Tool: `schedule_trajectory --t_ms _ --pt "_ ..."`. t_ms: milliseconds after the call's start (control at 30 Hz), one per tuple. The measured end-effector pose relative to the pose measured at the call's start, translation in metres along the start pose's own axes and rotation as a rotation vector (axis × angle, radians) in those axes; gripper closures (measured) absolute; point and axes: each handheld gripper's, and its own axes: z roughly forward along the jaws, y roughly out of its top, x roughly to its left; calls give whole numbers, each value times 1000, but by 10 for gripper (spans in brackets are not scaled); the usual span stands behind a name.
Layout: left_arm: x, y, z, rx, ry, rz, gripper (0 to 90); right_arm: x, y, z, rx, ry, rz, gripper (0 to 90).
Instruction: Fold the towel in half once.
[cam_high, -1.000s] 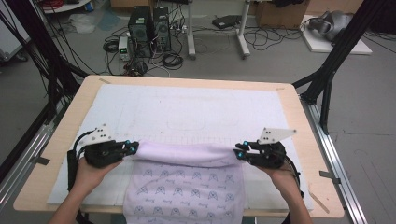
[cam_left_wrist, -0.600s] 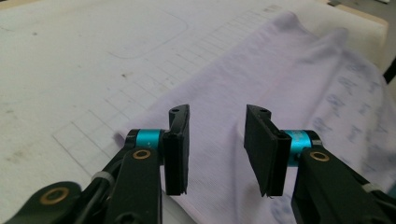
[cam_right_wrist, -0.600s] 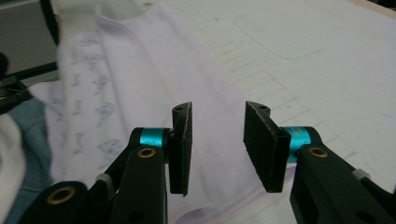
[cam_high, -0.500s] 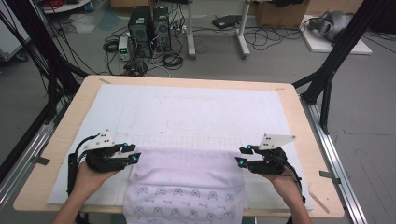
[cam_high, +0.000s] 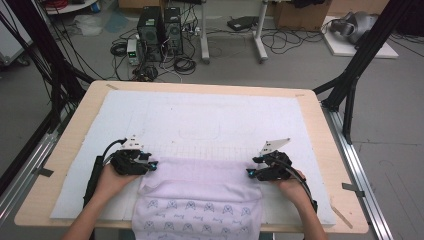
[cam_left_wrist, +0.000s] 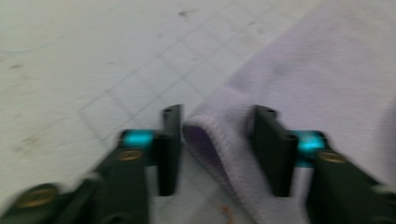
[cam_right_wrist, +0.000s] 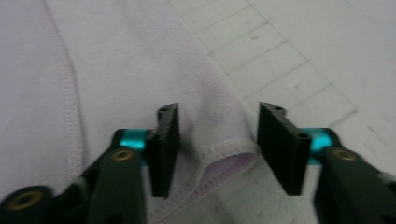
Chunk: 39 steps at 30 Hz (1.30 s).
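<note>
Right now the light purple cloth lies on the white mat at the near edge of the counter, and its printed end hangs over that edge. Its far edge is folded over. The left tongs sit at the left corner of that fold, and the right tongs sit at the right corner.

Both tongs have just been moving their jaws. They stand apart now, with a cloth corner lying loose between them. Nothing is pinched.

I think the job is folding the cloth. To do it well, each pair of tongs should bite well past the stitched hem. Both should squeeze together and lift evenly, so the fold stays straight.
</note>
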Motion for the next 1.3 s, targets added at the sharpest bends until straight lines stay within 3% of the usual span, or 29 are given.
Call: schedule_trajectory --t_ms 33,67,200,433,567,633,800,1033,1067,1100,1167,1233,1300 --pt "-1 0 0 2 -23 8 706 0 0 0 -3 8 0 587" --pt "-2 0 0 0 -19 11 750 0 -1 -1 -4 33 1 657" --pt "-1 1 -1 -3 -24 13 809 1 1 -1 -3 69 -8 808" --pt "6 9 -3 -41 15 -13 824 -4 10 -3 2 38 -11 836" --pt "18 24 -7 -90 39 -50 827 -16 22 -10 -52 0 16 843" --pt "26 36 -10 -109 51 -67 829 -23 31 -15 -62 -21 16 843" --pt "42 82 -16 -138 118 -50 832 -47 67 -31 -73 -100 18 844" --pt "63 140 -36 -188 196 -37 831 -77 128 -69 -119 -203 9 842" --pt "66 144 -36 -181 207 -36 827 -80 135 -70 -116 -209 5 824" --pt "69 146 -35 -170 223 -50 801 -83 140 -68 -117 -211 0 752" --pt "75 142 -32 -137 248 -88 629 -88 141 -60 -104 -230 24 610" --pt "77 131 -30 -130 240 -106 545 -92 134 -52 -100 -210 48 586" --pt "77 117 -28 -133 217 -121 525 -91 123 -44 -96 -196 57 568"
